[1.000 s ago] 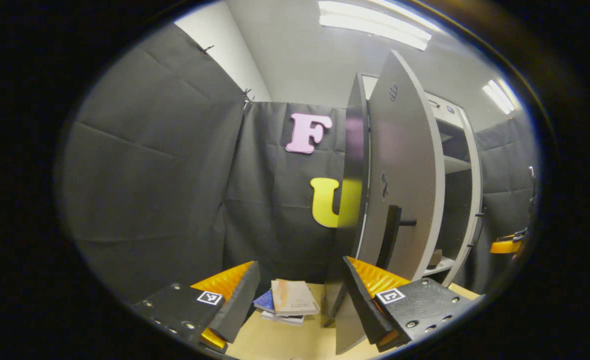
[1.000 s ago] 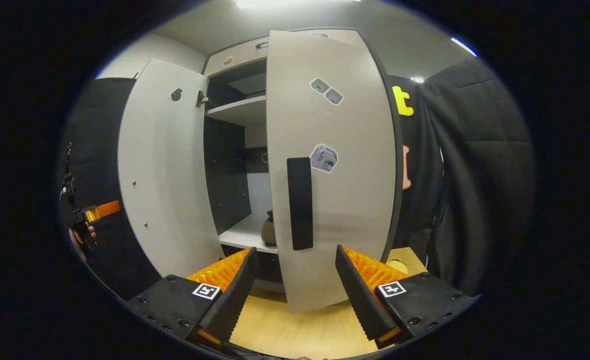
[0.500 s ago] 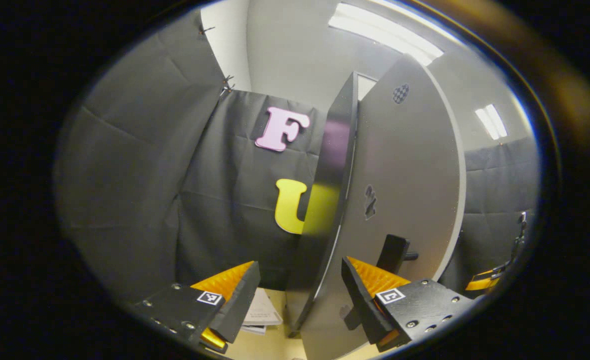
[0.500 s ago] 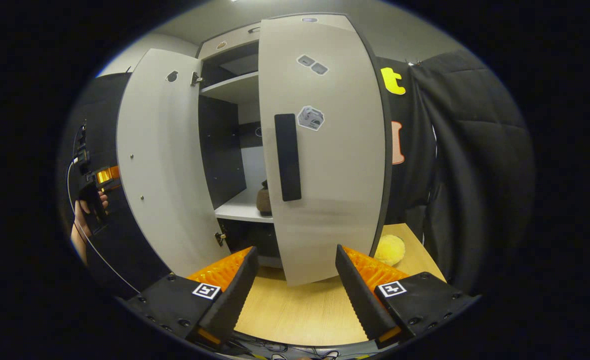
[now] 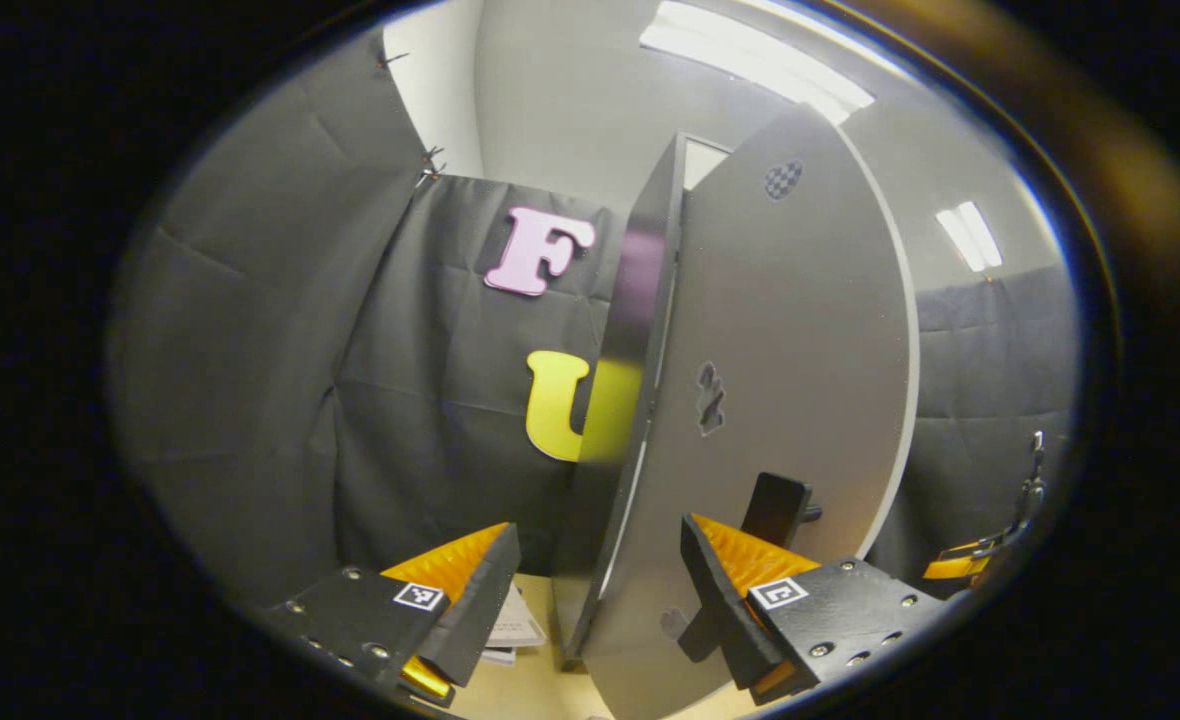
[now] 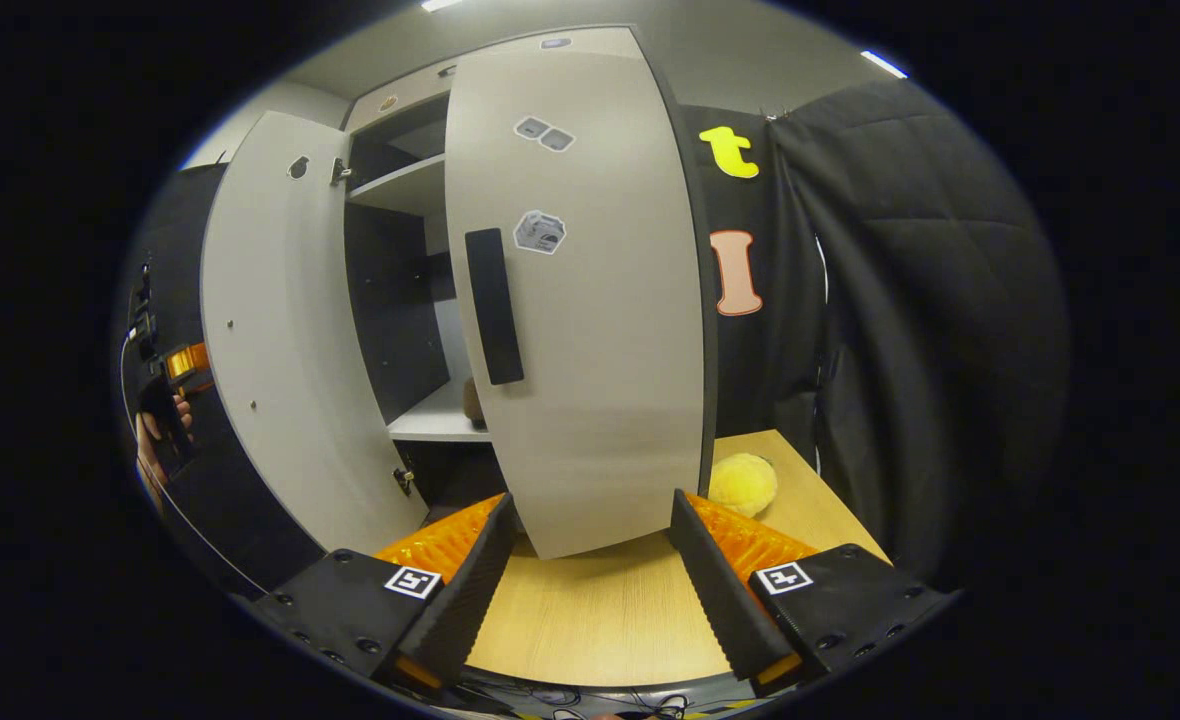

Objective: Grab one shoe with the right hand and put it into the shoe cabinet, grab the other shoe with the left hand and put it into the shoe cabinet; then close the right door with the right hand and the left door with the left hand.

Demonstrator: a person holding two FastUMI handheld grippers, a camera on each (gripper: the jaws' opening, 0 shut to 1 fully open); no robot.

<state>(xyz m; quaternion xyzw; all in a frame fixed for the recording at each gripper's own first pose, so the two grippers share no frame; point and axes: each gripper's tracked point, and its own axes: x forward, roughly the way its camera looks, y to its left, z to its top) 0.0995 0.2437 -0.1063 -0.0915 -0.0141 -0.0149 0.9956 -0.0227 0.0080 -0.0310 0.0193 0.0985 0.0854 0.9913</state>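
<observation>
Two grippers hang spread and empty before the shoe cabinet (image 6: 390, 100): the right gripper (image 6: 590, 590) faces the nearly shut right door (image 6: 590, 320), the left gripper (image 5: 595, 600) straddles the left door (image 5: 780, 380)'s edge without gripping. One shoe (image 6: 472, 402) sits on the inner shelf.

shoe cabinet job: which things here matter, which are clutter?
Job:
- right door, ajar
- left door, open
- shoe cabinet
- shoe on the shelf, mostly hidden
- left hand-held gripper, right hand-held gripper, both open

Clutter:
- yellow fluffy ball on the table
- booklets
</observation>
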